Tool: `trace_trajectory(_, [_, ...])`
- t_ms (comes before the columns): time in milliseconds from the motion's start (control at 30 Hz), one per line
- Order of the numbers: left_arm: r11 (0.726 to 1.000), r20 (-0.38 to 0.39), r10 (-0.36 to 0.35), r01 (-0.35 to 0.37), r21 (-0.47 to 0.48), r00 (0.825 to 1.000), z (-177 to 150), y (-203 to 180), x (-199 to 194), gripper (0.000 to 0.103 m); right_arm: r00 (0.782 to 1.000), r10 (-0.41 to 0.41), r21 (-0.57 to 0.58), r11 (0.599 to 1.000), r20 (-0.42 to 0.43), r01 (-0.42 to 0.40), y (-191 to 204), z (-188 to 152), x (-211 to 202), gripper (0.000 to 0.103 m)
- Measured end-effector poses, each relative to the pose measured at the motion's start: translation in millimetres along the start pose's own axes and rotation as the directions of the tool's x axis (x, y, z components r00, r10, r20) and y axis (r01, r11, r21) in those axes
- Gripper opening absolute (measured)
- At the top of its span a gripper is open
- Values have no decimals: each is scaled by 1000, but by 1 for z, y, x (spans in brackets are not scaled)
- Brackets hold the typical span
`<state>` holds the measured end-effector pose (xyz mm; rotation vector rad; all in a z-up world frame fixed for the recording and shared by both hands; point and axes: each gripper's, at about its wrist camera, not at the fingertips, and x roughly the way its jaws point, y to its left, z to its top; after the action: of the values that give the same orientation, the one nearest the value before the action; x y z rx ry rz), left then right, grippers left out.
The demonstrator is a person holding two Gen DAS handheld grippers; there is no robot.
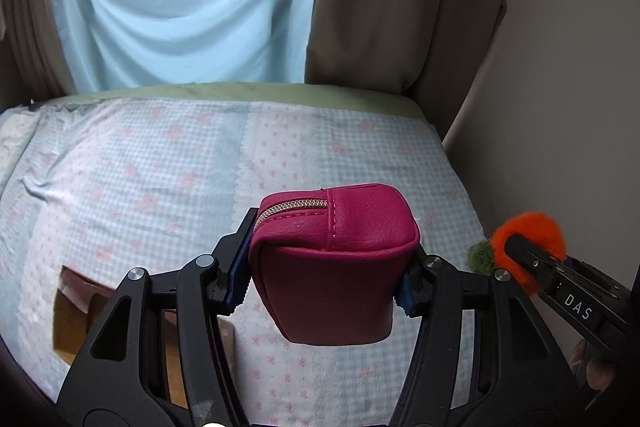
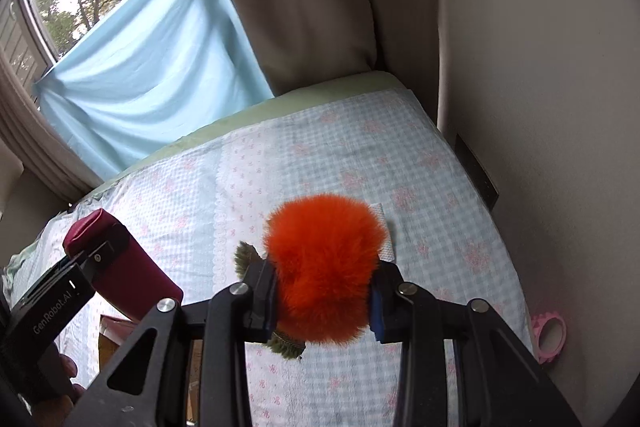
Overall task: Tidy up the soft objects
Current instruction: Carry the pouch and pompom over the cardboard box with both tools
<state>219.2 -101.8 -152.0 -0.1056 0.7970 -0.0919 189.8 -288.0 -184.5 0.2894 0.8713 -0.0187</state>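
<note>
While its zipper end points away from the camera, one magenta pouch [image 1: 332, 267] sits clamped in the left gripper [image 1: 322, 281] above the bed [image 1: 140, 163]. One orange plush [image 2: 322, 267] — green leaves partly hidden — fills the right gripper [image 2: 324, 297]; a pink tape roll [image 2: 550, 337] lies beside the wall.

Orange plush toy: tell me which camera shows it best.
The right wrist view: the orange plush toy fills the centre, squeezed in the right claw. The left wrist view catches only part of it at the right edge, behind that claw.
</note>
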Motion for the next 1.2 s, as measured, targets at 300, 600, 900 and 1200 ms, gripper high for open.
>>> trace_trajectory(300, [994,22,86,-84,-69,996,-7,109,-78,53,992,124,-167,978,-6,-123,108,-17,-43,32])
trace_trajectory(600, [991,-104,98,-107,-84,990,-41,238,-75,53,982,158,-241,954,-105,-180,222,-76,-19,32])
trace_trajectory(900, [994,-282,65,-88,-70,957,-78,331,-14,53,971,78,-289,947,-226,-143,296,-150,49,32])
trace_trajectory(1200, [998,-528,39,-61,-24,848,-119,351,75,53,924,-38,-419,898,-380,-136,322,-202,116,32])
